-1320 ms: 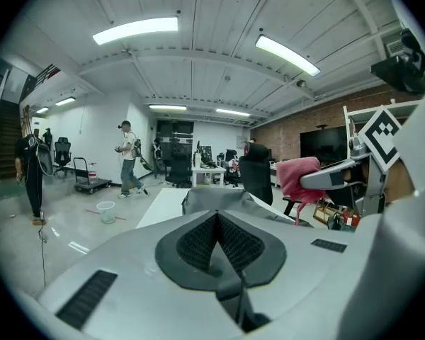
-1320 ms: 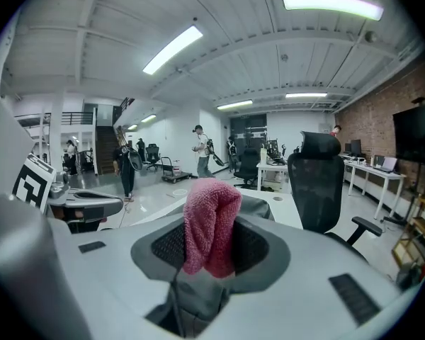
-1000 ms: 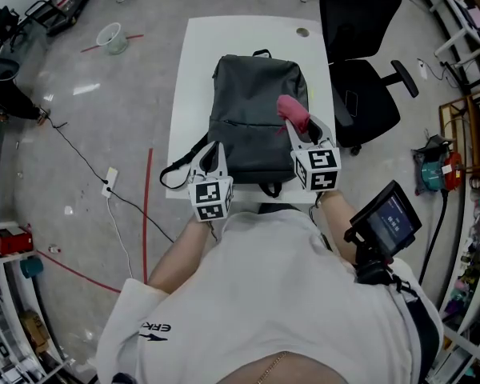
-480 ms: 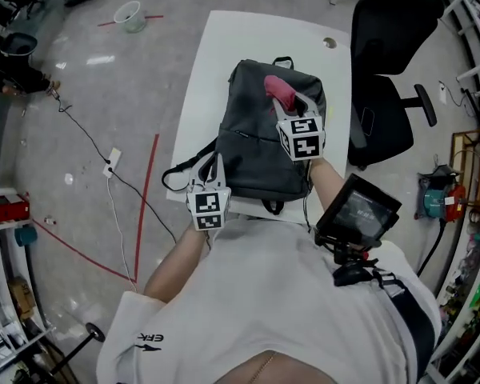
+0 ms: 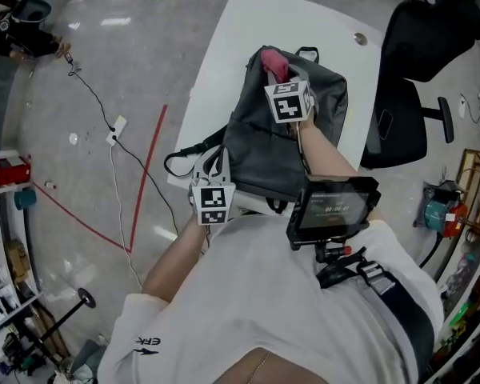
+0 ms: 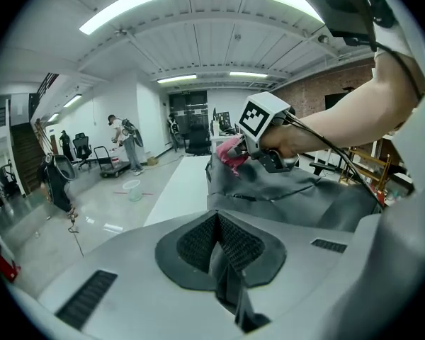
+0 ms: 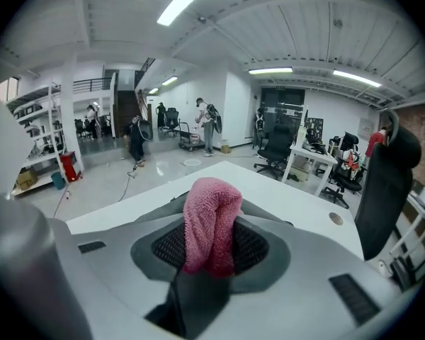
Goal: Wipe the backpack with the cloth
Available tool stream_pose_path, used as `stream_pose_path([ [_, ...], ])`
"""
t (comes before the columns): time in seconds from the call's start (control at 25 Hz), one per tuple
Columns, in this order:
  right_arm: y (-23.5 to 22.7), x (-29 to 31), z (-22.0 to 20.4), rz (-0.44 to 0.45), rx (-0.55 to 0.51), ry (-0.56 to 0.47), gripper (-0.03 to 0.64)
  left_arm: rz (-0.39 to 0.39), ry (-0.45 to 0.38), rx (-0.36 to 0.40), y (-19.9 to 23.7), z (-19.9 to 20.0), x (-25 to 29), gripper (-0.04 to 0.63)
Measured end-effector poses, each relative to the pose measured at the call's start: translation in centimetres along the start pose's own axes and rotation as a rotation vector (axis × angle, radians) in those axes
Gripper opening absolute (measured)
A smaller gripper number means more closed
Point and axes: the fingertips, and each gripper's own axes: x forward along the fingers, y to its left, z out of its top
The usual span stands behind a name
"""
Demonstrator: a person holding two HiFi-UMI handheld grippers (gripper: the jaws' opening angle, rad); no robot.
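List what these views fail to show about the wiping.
- Head view: where cloth meets backpack, hidden behind the right gripper.
- Head view: backpack's near end, covered by forearm and screen.
- Right gripper view: surface under the cloth, blocked by the jaws.
- Left gripper view: distant people, too small.

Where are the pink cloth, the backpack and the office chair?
pink cloth (image 7: 211,222), right gripper view, on the middle of its upright fold.
backpack (image 5: 254,146), head view, on its grey front panel.
office chair (image 5: 408,134), head view, on its seat.
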Motion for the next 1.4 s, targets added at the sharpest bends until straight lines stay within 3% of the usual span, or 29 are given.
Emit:
stream_pose_path([
  [0.28, -1.8, 0.0, -1.7, -0.043, -0.004, 0.074, 0.138, -0.016, 0.025, -0.003, -0.1, -0.9, 0.7, 0.003],
  [1.04, -16.5, -8.0, -9.9, -0.318, 0.085, 0.218, 0.137, -0.08, 0.007, 0.014, -0.5, -0.7, 1.6, 0.003],
  [1.24, -14.5, -8.5, -8.1, -0.284, 0.098, 0.186, 0.135, -0.08, 0.007, 0.011, -0.5, -0.8, 1.3, 0.003],
  [1.4, -9.0, -7.1, -4.3, -0.151, 0.073, 0.106, 0.135, -0.076, 0.011, 0.014, -0.8, -0.9, 1.0, 0.003],
])
